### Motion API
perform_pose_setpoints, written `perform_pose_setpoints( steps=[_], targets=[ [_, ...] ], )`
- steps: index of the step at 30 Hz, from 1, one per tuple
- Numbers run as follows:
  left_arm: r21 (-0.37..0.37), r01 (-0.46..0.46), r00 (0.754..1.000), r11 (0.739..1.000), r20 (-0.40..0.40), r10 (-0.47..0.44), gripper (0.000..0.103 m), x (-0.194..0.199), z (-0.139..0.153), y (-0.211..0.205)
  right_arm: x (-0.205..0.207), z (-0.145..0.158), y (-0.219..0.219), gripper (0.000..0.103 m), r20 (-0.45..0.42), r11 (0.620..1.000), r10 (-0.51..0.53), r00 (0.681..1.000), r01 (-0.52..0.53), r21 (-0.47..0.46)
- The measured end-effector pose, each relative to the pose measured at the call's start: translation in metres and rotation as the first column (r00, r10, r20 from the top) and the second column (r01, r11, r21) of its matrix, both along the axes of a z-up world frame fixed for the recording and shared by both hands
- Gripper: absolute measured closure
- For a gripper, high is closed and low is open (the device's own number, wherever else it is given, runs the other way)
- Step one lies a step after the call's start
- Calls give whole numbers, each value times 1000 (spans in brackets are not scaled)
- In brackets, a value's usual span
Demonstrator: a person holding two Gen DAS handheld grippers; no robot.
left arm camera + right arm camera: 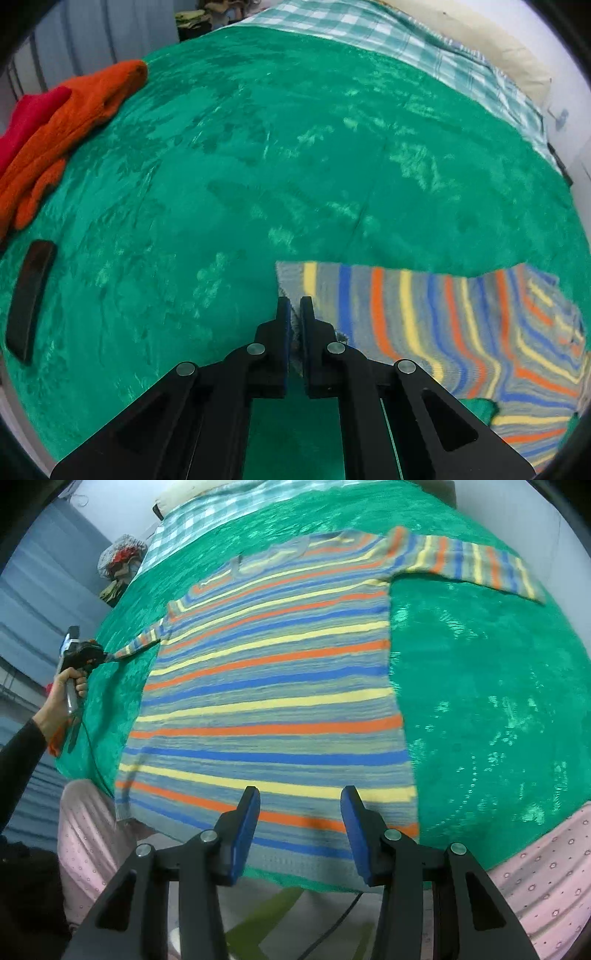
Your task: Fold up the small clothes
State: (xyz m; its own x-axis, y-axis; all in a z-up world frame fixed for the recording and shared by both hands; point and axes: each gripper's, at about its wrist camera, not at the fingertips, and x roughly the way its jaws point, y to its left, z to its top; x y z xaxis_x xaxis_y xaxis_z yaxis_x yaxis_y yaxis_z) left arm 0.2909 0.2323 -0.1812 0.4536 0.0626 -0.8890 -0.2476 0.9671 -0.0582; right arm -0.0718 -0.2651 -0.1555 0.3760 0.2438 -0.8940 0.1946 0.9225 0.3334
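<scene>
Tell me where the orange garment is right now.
In the left wrist view the orange garment lies at the far left edge of the green blanket, overlapping a red garment, beyond a dark flat object.

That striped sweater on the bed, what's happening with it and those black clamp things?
A person is folding the sweater, which lies flat on a green blanket. The left gripper is shut on the cuff of one sleeve, stretched out sideways. The right gripper hangs open over the hem, holding nothing. No fold is made yet. An orange garment lies further off.
</scene>
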Motion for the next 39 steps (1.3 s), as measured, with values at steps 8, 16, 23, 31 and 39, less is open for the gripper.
perform_pose_setpoints(
  steps=[8,16,23,31,39],
  targets=[
    [41,-118,991,992,-65,120,103,-4,-36,33,1,-5,5,57,-23,1000,-1,1000,1,-16],
    [-266,-20,999,964,32,30,69,-15,-14,51,4,0,11,52,-14,999,14,1000,-14,-46],
    [-316,65,996,947,-44,-83,38,14,-32,28,9,0,17,41,-14,998,26,1000,-27,-52],
    [-78,-87,995,993,-47,84,102,7,-36,33,11,14,31,41,14,991,64,998,-62,-122],
    [-29,-82,995,996,-62,80,92,11,-44,25,10,4,31,41,-9,992,66,998,-66,-109]
  ],
)
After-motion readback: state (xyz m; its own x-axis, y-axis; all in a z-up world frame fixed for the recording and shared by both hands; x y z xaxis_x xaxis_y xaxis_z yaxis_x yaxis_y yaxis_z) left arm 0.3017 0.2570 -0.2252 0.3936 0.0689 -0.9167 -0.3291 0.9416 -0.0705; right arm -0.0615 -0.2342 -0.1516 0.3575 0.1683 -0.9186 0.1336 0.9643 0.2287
